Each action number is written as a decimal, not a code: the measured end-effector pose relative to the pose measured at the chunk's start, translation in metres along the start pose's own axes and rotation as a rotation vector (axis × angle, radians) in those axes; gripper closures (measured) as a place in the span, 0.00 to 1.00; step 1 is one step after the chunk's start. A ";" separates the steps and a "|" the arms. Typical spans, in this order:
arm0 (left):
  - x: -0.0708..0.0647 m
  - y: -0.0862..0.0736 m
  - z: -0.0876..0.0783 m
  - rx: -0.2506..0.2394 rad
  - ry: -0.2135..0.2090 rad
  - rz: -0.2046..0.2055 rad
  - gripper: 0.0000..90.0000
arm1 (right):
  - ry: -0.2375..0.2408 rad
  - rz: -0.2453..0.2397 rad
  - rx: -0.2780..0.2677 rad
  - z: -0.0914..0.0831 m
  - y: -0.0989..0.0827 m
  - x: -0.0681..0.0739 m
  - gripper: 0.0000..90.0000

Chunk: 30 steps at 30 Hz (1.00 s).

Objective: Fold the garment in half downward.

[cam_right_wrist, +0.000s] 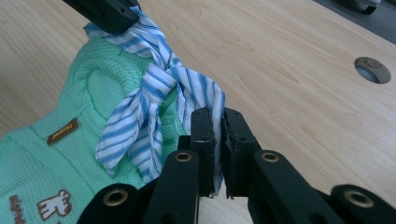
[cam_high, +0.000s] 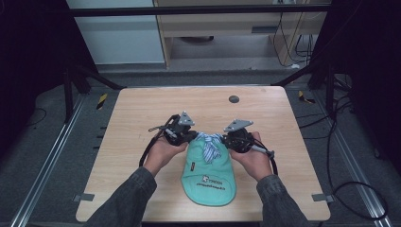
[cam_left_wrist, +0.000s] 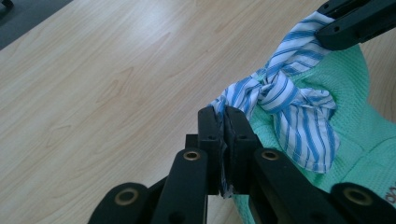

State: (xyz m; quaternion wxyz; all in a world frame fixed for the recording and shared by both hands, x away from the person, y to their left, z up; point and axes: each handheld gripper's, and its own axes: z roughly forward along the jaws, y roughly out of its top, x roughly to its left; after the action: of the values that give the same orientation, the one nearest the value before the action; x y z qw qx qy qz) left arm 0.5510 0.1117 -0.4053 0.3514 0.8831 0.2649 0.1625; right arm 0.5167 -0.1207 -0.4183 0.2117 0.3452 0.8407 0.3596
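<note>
**Both grippers pinch the striped tie on a mint knit garment**

The left gripper [cam_high: 191, 135], just left of the mint-green knit garment [cam_high: 210, 176], has its jaws clamped on one end of the blue-and-white striped tie [cam_high: 210, 144] knotted at the garment's collar. The garment lies flat on the light wooden table [cam_high: 142, 109], near its front edge. The right gripper [cam_high: 226, 140] clamps the tie's other end. Beyond the garment, a round grommet hole [cam_high: 233, 99] sits in the tabletop; grey floor, cables and dark frame posts surround the table.

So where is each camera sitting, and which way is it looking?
High view: above the person's side, looking forward and down at the table; forearms, left gripper and right gripper show.
Left gripper view: rides that gripper, facing the striped scarf; its shut jaws show.
Right gripper view: rides the right gripper, facing the scarf; its shut jaws show.
Shared: scarf and green knitted garment.
</note>
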 end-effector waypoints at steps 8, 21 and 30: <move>0.000 0.006 -0.001 -0.006 0.005 0.026 0.96 | -0.010 -0.020 0.002 -0.003 0.008 -0.006 0.94; -0.002 0.017 -0.008 -0.022 0.020 0.060 0.96 | -0.022 -0.045 0.006 -0.014 0.019 -0.012 0.93; 0.001 0.019 -0.014 -0.002 0.018 0.087 0.96 | -0.018 -0.065 0.033 -0.017 0.028 -0.009 0.93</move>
State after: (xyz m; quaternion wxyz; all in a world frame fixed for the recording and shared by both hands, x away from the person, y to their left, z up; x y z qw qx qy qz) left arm 0.5518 0.1081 -0.3820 0.3423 0.8920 0.2293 0.1860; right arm 0.5245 -0.1204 -0.3851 0.2252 0.3244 0.8554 0.3353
